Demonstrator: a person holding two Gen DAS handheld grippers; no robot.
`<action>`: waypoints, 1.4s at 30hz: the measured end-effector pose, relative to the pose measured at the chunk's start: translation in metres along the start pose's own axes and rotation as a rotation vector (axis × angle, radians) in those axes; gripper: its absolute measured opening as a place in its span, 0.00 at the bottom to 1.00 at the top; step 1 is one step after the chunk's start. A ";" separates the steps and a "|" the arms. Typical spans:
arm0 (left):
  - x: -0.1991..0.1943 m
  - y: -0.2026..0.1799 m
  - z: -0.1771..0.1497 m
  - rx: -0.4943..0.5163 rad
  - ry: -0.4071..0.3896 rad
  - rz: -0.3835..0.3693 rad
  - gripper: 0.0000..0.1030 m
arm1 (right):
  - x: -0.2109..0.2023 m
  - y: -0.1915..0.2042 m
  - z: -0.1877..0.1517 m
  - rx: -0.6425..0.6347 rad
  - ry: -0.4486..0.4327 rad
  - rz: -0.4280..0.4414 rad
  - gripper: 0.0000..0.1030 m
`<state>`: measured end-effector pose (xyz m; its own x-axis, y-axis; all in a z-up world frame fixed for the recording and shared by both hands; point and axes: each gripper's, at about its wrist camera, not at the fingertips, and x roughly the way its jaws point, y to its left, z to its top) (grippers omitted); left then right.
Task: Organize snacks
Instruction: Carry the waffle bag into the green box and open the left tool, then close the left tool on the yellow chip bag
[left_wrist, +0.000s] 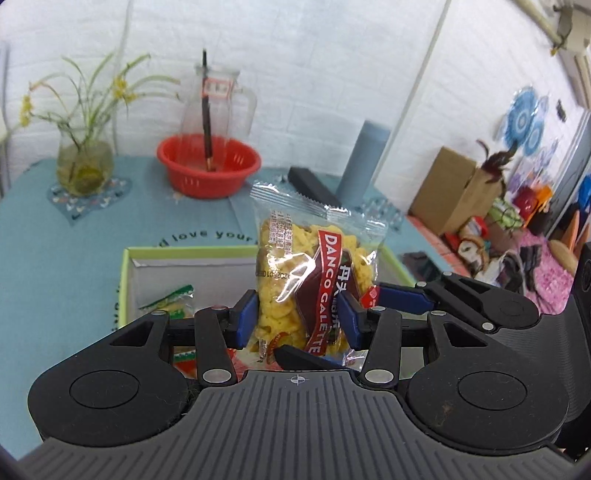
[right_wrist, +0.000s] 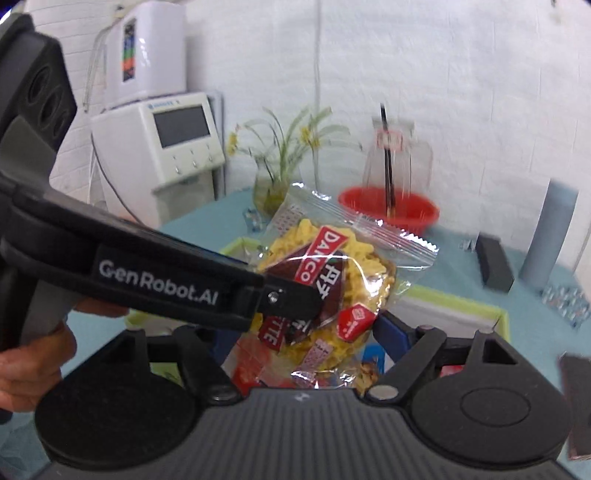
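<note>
A clear Danco Galette snack packet (left_wrist: 310, 269) with yellow biscuits and a red band stands upright between the blue pads of my left gripper (left_wrist: 301, 319), which is shut on it above a white box with a green rim (left_wrist: 127, 273). The same packet (right_wrist: 332, 291) fills the right wrist view between the jaws of my right gripper (right_wrist: 301, 339), which also closes around it. The left gripper's finger (right_wrist: 288, 299) crosses the packet from the left. More snack packets (left_wrist: 170, 301) lie in the box.
A red basket (left_wrist: 208, 168) holding a glass jug, a vase with a plant (left_wrist: 83, 162), a blue cylinder (left_wrist: 364, 162) and a black box (left_wrist: 312, 186) stand at the back of the teal table. A water dispenser (right_wrist: 159, 110) stands at the left wall.
</note>
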<state>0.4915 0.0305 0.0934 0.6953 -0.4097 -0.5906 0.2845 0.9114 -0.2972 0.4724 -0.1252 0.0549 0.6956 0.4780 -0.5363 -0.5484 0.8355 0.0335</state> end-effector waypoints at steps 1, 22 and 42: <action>0.008 0.003 -0.001 0.000 0.005 -0.001 0.29 | 0.007 -0.005 -0.004 0.022 0.020 0.004 0.83; -0.108 -0.034 -0.121 0.028 -0.071 -0.021 0.70 | -0.157 0.042 -0.110 0.099 -0.124 -0.055 0.90; -0.054 -0.148 -0.137 0.113 0.081 -0.230 0.69 | -0.200 -0.024 -0.186 0.331 -0.105 -0.166 0.90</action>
<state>0.3212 -0.0878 0.0664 0.5496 -0.6042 -0.5769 0.5039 0.7906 -0.3479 0.2597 -0.2911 0.0042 0.8156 0.3394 -0.4686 -0.2566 0.9381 0.2327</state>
